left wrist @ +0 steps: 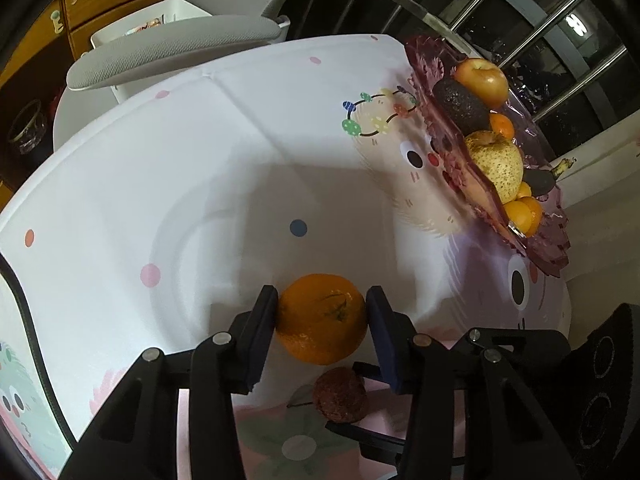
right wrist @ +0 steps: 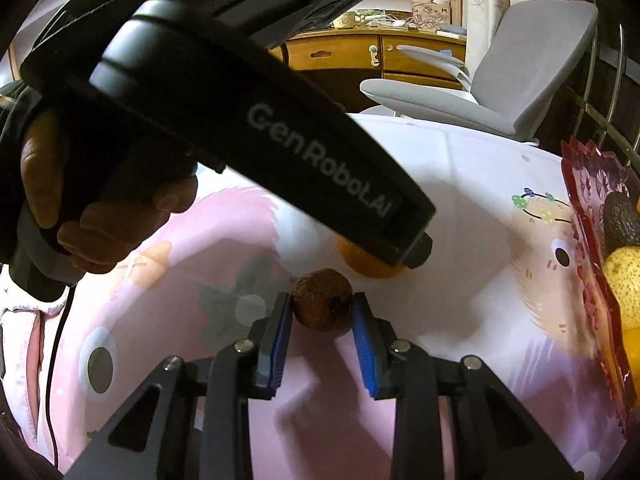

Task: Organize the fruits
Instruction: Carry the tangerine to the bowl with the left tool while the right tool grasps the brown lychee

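An orange (left wrist: 321, 328) lies on the cartoon-print tablecloth (left wrist: 200, 200), and my left gripper (left wrist: 322, 294) is shut on it, one pad against each side. Just in front of the orange sits a small round brown fruit (left wrist: 340, 394). In the right wrist view my right gripper (right wrist: 322, 300) is shut on that brown fruit (right wrist: 322, 310), blue pads pressing both flanks. Behind it the orange (right wrist: 362, 266) is half hidden by the left gripper's black body (right wrist: 280, 140), which a hand (right wrist: 100, 232) holds.
A pink glass tray (left wrist: 552, 256) at the table's right edge holds an apple (left wrist: 482, 80), an avocado (left wrist: 460, 106), a pear (left wrist: 498, 166) and small oranges (left wrist: 524, 214). A grey chair (left wrist: 172, 48) stands beyond the table, and a metal railing (left wrist: 520, 20) runs behind the tray.
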### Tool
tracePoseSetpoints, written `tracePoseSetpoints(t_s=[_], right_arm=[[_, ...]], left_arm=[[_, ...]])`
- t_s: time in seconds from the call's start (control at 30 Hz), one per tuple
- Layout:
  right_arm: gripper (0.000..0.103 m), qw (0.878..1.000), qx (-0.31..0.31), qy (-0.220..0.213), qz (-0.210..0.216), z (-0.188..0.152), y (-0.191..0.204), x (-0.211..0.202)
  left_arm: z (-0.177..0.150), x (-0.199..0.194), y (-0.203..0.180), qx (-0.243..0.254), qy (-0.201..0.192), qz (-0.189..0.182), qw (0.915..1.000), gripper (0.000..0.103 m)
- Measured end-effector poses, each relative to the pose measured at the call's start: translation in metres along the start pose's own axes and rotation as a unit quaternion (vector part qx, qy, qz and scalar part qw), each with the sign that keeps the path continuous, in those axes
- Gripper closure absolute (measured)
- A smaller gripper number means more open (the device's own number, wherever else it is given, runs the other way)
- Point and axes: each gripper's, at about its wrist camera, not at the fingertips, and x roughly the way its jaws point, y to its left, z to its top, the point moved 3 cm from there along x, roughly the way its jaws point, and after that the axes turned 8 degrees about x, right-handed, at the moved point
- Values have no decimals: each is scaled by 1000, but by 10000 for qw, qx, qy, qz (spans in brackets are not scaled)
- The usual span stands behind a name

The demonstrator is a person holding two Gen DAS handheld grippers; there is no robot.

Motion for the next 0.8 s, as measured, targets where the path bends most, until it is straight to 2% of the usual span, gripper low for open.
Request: tracePoseSetpoints(t_s=[0.33, 0.53, 0.8], right_arm=[[74, 9997, -165, 146, -98, 3, -7, -27], [74, 9991, -285, 181, -250, -4, -19, -66], [74, 9986, 58, -7, -518, -4, -52, -118]], left_arm=[[-3, -7, -8, -250, -1, 179, 9995, 60], [3, -25, -25, -586, -395, 106, 9974, 60], [19, -46, -53, -835, -894, -145, 9924, 60]])
